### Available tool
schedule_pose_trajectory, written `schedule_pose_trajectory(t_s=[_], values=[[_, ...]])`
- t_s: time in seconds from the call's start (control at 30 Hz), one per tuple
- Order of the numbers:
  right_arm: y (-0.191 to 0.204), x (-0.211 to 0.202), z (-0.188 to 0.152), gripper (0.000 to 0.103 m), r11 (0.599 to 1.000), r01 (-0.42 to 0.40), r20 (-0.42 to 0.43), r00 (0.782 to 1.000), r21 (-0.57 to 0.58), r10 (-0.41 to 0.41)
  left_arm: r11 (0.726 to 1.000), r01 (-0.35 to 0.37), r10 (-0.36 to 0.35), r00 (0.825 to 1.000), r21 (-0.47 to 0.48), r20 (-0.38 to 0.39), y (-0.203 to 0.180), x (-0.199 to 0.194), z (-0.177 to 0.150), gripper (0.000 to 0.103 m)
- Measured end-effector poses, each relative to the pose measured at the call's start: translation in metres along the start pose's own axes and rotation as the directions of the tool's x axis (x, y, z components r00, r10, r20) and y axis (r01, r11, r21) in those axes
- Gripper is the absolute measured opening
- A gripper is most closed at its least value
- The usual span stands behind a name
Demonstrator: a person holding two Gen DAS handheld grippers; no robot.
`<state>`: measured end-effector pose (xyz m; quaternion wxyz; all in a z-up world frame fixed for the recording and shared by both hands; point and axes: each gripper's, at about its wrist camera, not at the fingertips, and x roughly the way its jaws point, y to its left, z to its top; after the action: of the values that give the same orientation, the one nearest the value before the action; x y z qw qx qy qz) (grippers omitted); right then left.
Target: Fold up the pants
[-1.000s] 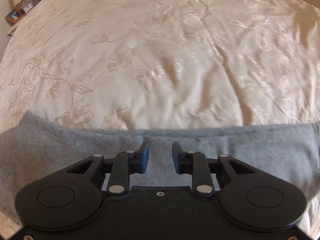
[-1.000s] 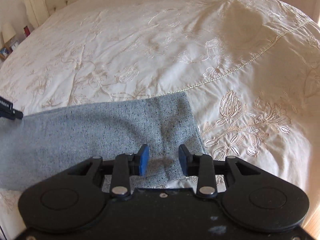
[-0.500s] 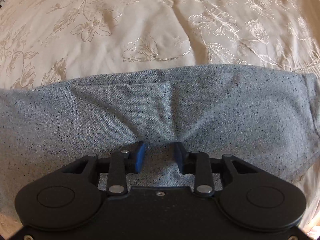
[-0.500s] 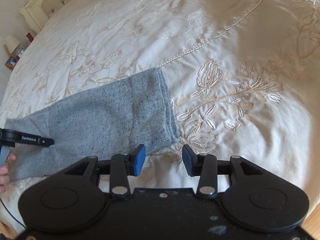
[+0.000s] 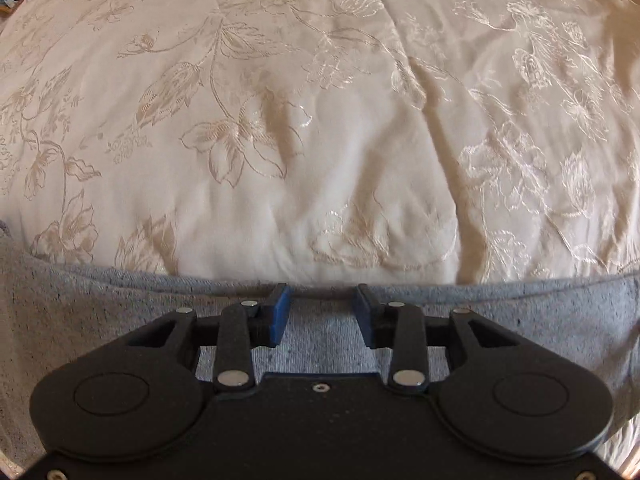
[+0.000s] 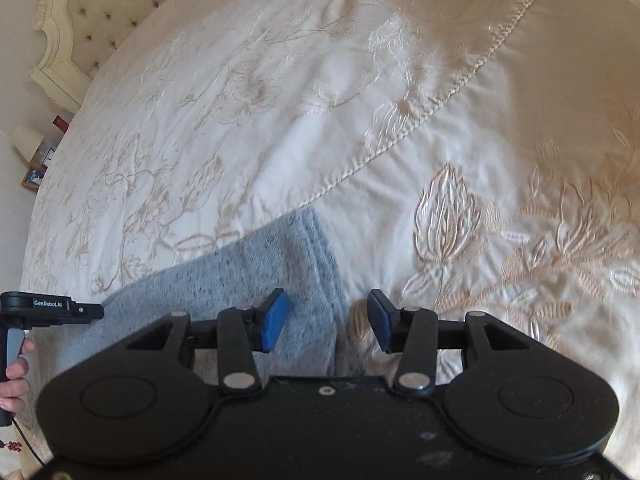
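Grey speckled pants (image 5: 100,320) lie flat on the cream embroidered bedspread (image 5: 320,140). In the left wrist view the cloth runs as a band across the bottom. My left gripper (image 5: 322,308) is open just above the pants, at their far edge, holding nothing. In the right wrist view one pant leg (image 6: 240,272) ends in a hem at the centre. My right gripper (image 6: 328,316) is open over that hem, one finger above the cloth, one above the bedspread. The left gripper (image 6: 52,310) shows at the left edge, held by a hand.
A tufted cream headboard (image 6: 92,12) stands at the far left. A nightstand with a lamp (image 6: 28,142) and small items is beside it. A corded seam (image 6: 420,120) crosses the bedspread beyond the pant leg.
My left gripper has drawn back from the bunched cloth to the pants' far edge, and its jaws have opened wider. My right gripper has shifted left over the hem, jaws wider.
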<state>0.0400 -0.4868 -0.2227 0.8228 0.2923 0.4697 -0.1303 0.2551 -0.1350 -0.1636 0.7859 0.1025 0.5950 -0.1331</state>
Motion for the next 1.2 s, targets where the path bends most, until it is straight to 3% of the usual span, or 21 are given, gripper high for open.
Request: schedule_pose_trajectory(t_s=[0.07,0.27,0.33,0.37,0.6,0.87,1.03,1.13,1.2], values=[[-0.002,0.010,0.011,0.048,1.000,-0.019,-0.033,0.999,-0.021,0.018,1.000,-0.015,0.015,1.000,0.008,0.010,-0.001,-0.004,0.004,0.045],[0.009,0.024,0.017,0.050,0.986,-0.090,-0.136,0.988,-0.137,0.071,0.998,0.063,-0.063,0.998,0.005,0.016,-0.007,-0.022,-0.013,0.045],[0.016,0.025,0.013,0.036,0.983,-0.103,-0.210,0.975,-0.149,0.071,0.997,0.071,-0.071,0.997,0.025,0.024,-0.009,-0.030,-0.026,0.045],[0.019,0.023,0.010,0.008,0.982,-0.120,-0.232,0.969,-0.145,0.084,0.997,0.073,-0.074,0.997,0.039,0.027,-0.010,-0.033,-0.033,0.045],[0.027,-0.019,0.002,0.008,0.990,-0.127,-0.144,0.983,-0.066,0.117,0.993,0.031,-0.034,0.999,0.110,0.027,-0.017,-0.037,-0.058,0.045],[0.055,-0.053,0.007,0.008,0.986,-0.135,-0.123,0.985,-0.096,0.122,0.992,0.006,-0.008,1.000,0.125,0.011,-0.024,0.004,-0.027,0.045],[0.070,-0.064,0.010,0.008,0.987,-0.130,-0.112,0.987,-0.095,0.119,0.994,0.022,-0.027,0.999,0.103,0.046,-0.021,-0.021,-0.033,0.045],[0.080,-0.068,0.009,0.008,0.988,-0.121,-0.104,0.988,-0.099,0.111,0.994,0.074,-0.079,0.995,0.078,0.064,-0.015,-0.044,-0.055,0.045],[0.085,-0.072,0.007,0.008,0.988,-0.119,-0.102,0.989,-0.101,0.108,0.993,0.092,-0.095,0.995,0.079,0.036,-0.016,-0.046,-0.074,0.045]])
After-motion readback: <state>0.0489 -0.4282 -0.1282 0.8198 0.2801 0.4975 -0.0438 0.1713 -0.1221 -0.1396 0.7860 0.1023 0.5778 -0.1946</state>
